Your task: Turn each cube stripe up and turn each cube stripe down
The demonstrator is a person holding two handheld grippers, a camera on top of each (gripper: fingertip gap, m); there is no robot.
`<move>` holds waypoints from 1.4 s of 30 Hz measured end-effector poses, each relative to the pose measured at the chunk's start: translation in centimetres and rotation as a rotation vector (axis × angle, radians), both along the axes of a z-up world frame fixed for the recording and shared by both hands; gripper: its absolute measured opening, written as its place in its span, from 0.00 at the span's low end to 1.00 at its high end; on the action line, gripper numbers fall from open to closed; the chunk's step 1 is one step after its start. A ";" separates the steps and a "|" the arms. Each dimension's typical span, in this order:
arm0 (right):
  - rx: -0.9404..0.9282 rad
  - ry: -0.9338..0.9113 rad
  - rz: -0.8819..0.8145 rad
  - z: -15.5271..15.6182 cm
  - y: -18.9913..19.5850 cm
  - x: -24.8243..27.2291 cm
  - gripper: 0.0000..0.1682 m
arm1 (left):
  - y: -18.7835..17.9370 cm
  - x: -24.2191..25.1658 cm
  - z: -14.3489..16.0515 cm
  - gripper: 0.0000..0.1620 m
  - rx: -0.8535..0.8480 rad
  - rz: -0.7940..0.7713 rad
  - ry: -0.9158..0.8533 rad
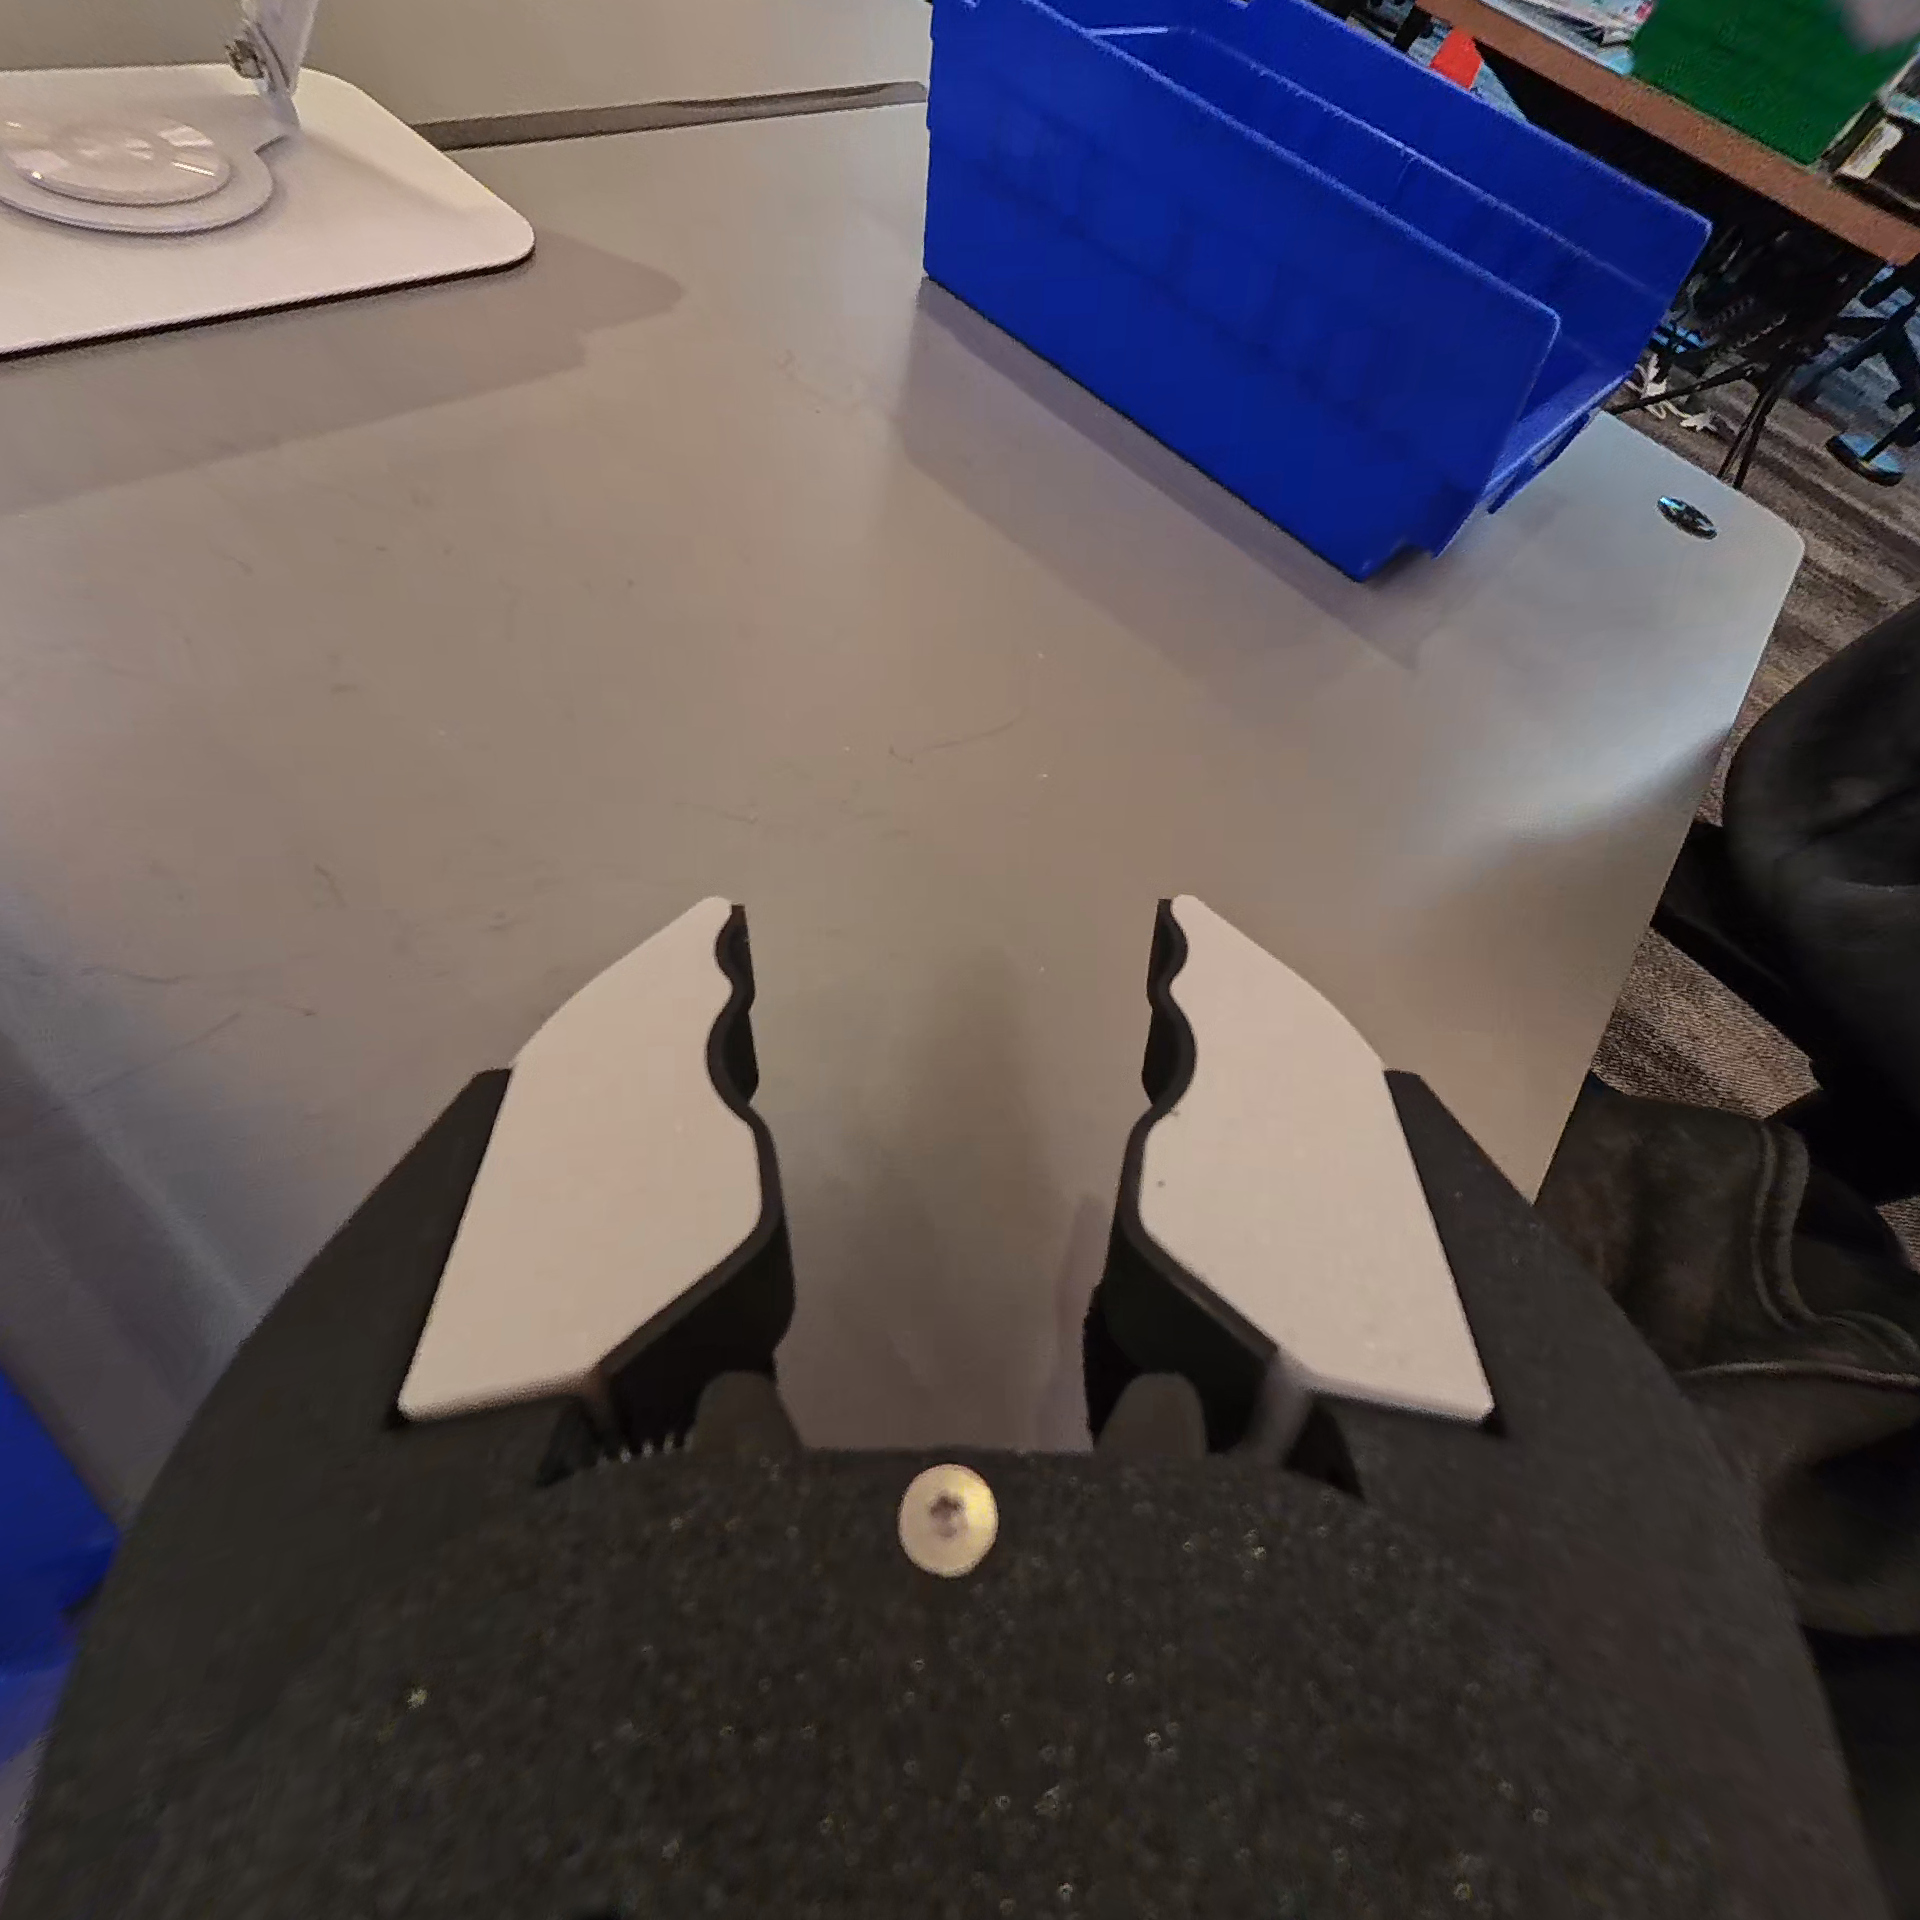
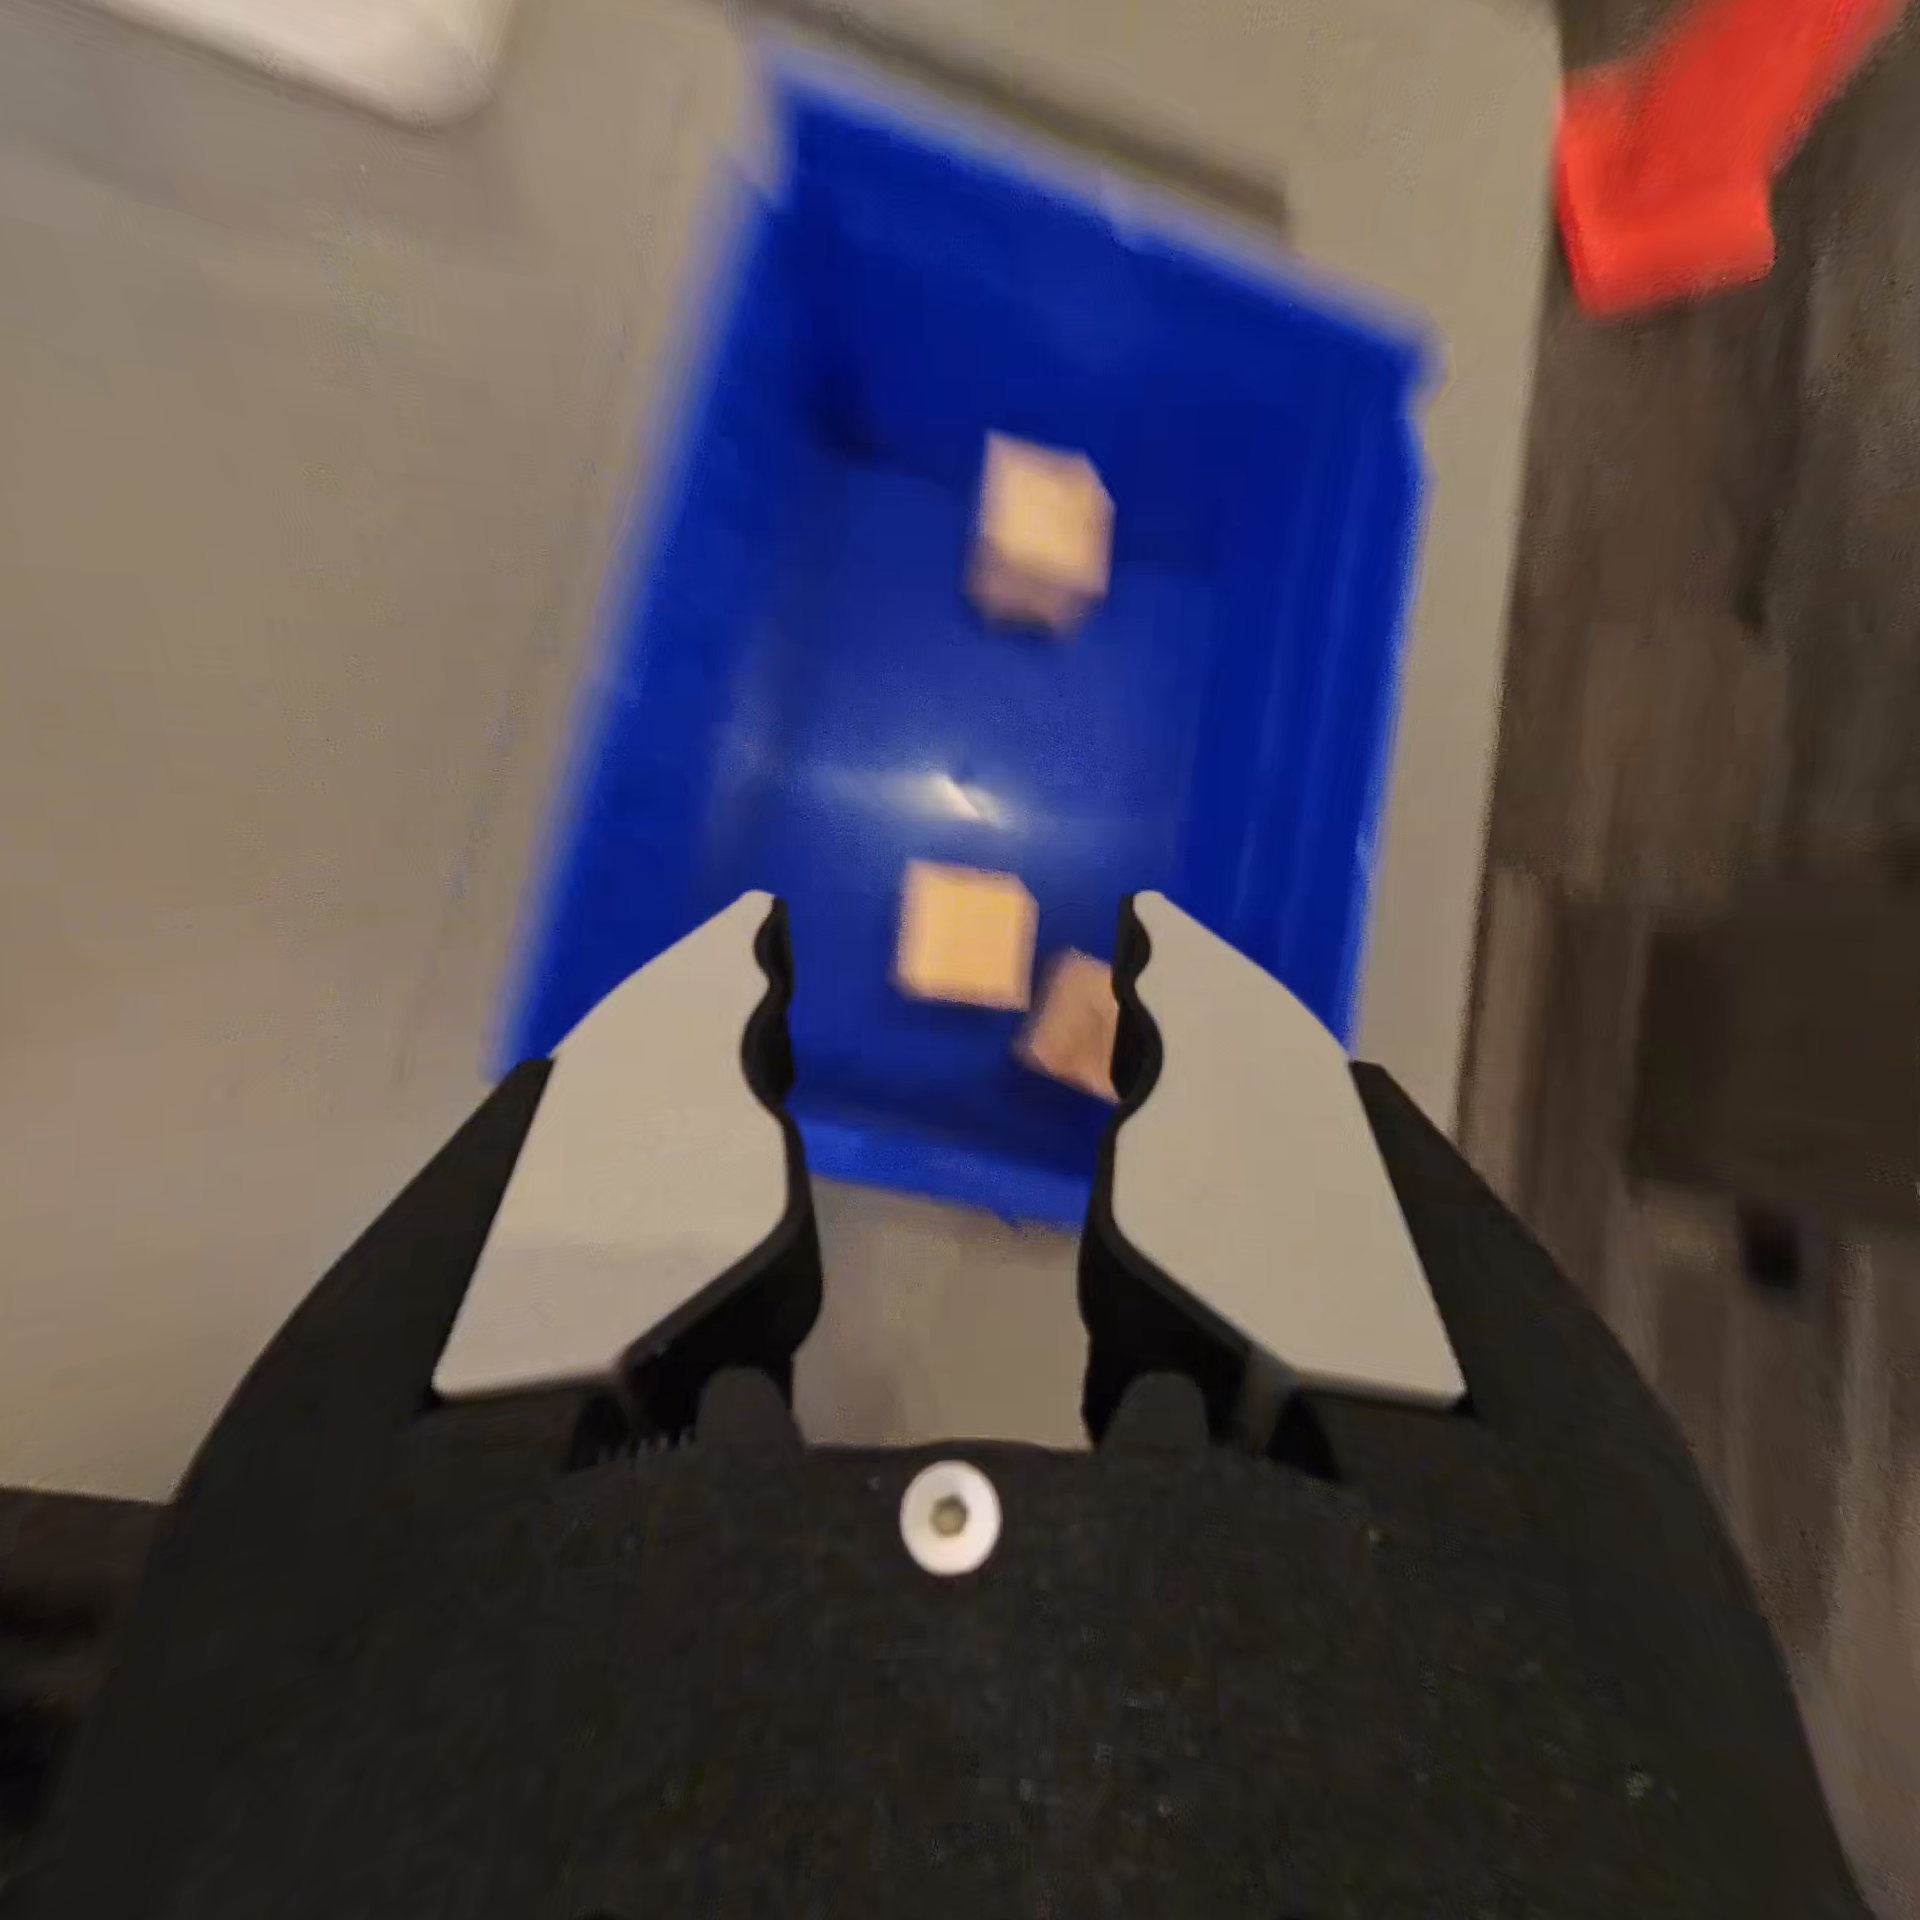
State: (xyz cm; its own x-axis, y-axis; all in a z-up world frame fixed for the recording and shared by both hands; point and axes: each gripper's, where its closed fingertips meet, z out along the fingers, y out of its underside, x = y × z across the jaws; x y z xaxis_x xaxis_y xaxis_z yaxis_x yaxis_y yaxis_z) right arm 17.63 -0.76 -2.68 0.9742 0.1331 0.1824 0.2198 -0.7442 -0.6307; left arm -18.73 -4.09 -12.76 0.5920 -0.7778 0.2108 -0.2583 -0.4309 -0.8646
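inside the blue bin, on its floor, lay three small tan cubes: one far cube alone toward the back, a near cube close to the front wall, and a tilted cube touching or just beside it, partly hidden by the right gripper's finger. the view was smeared, so no stripe could be made out on any face.

the right gripper hung above the bin with its jaws spread and empty, the near cube showing between the tips. the left gripper hovered over the bare grey table, jaws parted and empty, the bin well ahead to its right.

the cubes looked like wood: probably light, stiff and not fragile, with smooth flat faces. a pinch across two opposite side faces, near mid-height, would likely hold best; the tilted one seemed prone to skid or nudge its neighbour.
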 end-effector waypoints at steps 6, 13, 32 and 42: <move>0.815 0.469 0.548 7.9 1.9 -17.4 0.30 | -0.1 -0.1 -0.1 0.45 -0.007 0.000 0.001; 0.311 0.599 0.826 -5.4 0.9 -30.0 0.38 | 0.1 -0.6 0.4 0.45 -0.015 0.009 -0.002; 0.112 0.477 0.802 -9.7 0.3 -28.8 0.35 | 15.7 -25.1 -1.7 0.49 -0.597 0.659 0.479; 0.079 0.496 0.802 -10.2 0.2 -28.8 0.35 | 16.5 -26.8 -4.8 0.28 -0.668 0.658 0.549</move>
State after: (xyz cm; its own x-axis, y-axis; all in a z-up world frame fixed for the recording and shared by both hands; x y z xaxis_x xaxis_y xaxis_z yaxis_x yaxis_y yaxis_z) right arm -11.21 -0.57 -12.86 0.5658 0.8021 -0.1912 0.3404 -0.4384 -0.8318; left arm -45.56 12.44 -17.52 0.9936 -0.1004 0.0525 -0.0850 -0.9668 -0.2411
